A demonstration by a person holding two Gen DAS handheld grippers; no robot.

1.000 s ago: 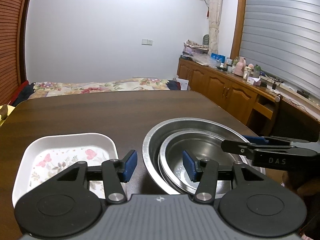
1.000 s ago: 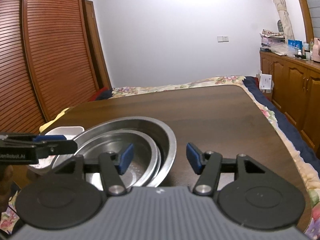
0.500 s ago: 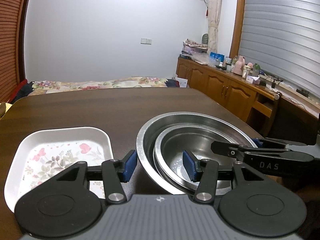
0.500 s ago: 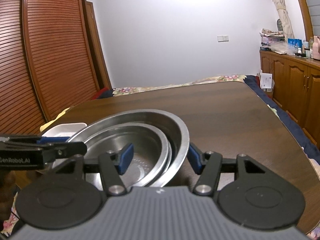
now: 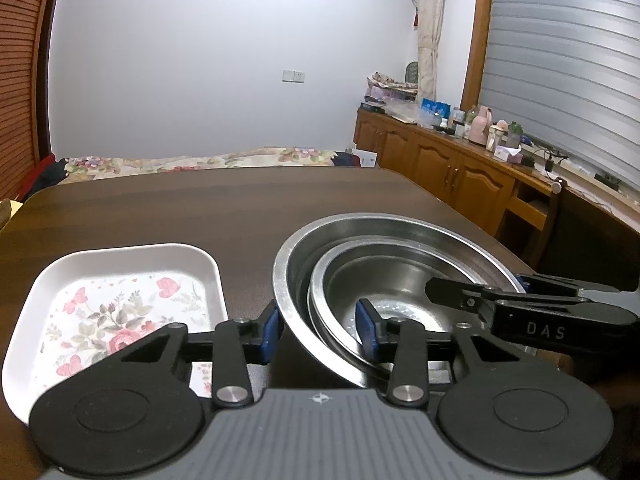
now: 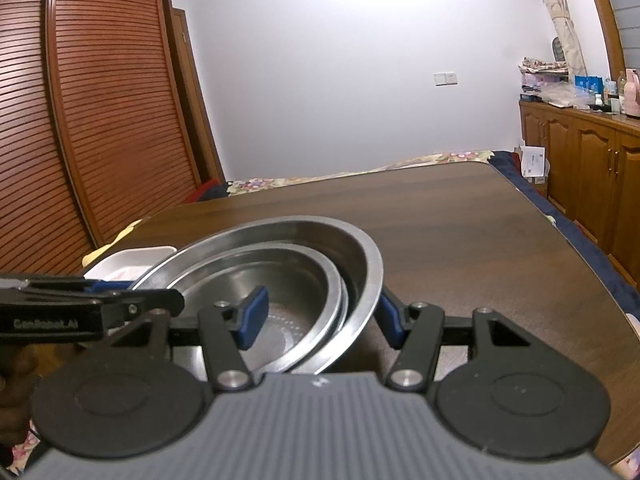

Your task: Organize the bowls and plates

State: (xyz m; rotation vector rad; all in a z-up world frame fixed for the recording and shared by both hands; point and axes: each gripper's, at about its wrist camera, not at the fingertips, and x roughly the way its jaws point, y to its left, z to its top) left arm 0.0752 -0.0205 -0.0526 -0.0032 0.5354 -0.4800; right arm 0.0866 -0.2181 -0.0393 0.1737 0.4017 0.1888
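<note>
Left gripper (image 5: 318, 330): jaws are closing across the near-left rim of the steel bowls, one blue pad outside the big bowl (image 5: 400, 224), the other inside the small bowl (image 5: 352, 276); the outer pad is looking to be at the wall, but whether both pads are pressing yet I cannot tell, so I am counting this grip as not made. Right gripper (image 6: 320, 318): jaws are closing likewise on the opposite rim, inner pad down in the small bowl, outer pad just outside the big bowl's wall; firm contact is not showing here either. Each gripper is appearing from the side in the other's view, so the two are flanking the bowls. The small bowl is sitting nested in the big one, pushed toward the near side, and the pair is resting on the dark worktop (image 5: 200, 208) near its front edge. Just to the left, close beside the big bowl but not visibly touching it, the white floral tray (image 5: 120, 304) is lying flat and empty. Progress, as I judge it: nesting of the bowls is done; a two-sided grip on the stack is being set up, presumably to move it; the tray is not yet stacked or placed with anything. No other dishes are showing on the worktop.
</note>
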